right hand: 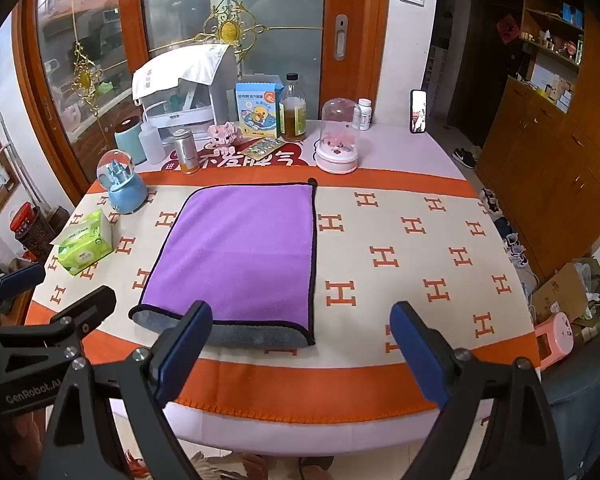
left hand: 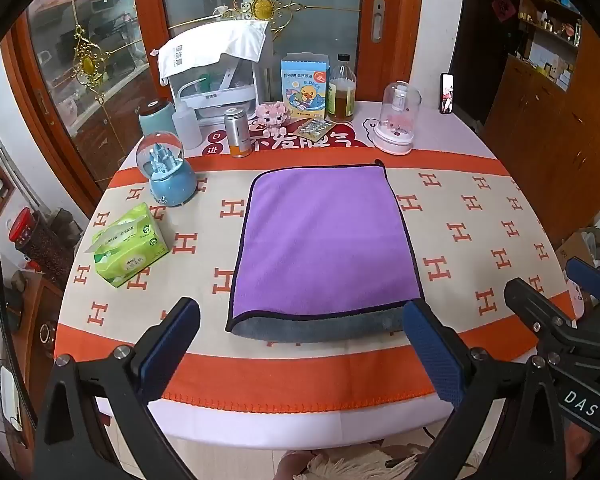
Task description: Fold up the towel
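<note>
Jaws apart; one folded towel

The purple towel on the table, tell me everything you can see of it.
The purple towel looks like soft microfibre, purple on top with a grey underside showing along its near edge and dark piping round the border. It lies flat, apparently folded once, on the orange-and-cream tablecloth. Neither open hand-held gripper touches it.
</note>
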Motion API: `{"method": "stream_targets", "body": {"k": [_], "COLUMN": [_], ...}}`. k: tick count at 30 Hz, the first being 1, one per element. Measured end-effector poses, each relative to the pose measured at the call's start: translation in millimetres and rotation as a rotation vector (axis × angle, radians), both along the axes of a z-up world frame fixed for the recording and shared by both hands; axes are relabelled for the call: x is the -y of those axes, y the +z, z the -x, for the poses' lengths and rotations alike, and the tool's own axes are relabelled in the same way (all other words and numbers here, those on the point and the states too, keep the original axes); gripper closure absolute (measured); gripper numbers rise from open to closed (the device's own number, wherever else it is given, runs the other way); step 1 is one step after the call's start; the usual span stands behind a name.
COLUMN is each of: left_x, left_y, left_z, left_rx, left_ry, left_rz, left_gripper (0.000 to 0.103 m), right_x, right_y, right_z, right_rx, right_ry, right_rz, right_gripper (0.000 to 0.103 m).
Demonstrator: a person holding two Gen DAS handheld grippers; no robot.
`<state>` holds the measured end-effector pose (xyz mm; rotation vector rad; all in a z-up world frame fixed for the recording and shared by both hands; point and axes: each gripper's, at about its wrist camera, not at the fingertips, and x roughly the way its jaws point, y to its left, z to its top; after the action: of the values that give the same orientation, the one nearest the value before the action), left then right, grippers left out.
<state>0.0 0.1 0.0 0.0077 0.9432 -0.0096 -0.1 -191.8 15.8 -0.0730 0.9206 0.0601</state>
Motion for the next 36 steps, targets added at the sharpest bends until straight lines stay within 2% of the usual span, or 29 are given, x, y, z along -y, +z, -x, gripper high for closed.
{"method": "stream_targets", "body": {"k": [36], "left_x": [0.3], "left_y": [-0.2], "left_z": [-0.5], "left_rx": [-0.007], "left_ry": [0.001], "left_rz": [-0.008], "left_gripper": [0.002], "right_x": [-1.2], "right_y": [-4.6], "right_z": [3.3], "right_rx": [-0.011], "right_ry": [-0.004], "right_rz": [-0.001], "right_gripper": [0.012]}}
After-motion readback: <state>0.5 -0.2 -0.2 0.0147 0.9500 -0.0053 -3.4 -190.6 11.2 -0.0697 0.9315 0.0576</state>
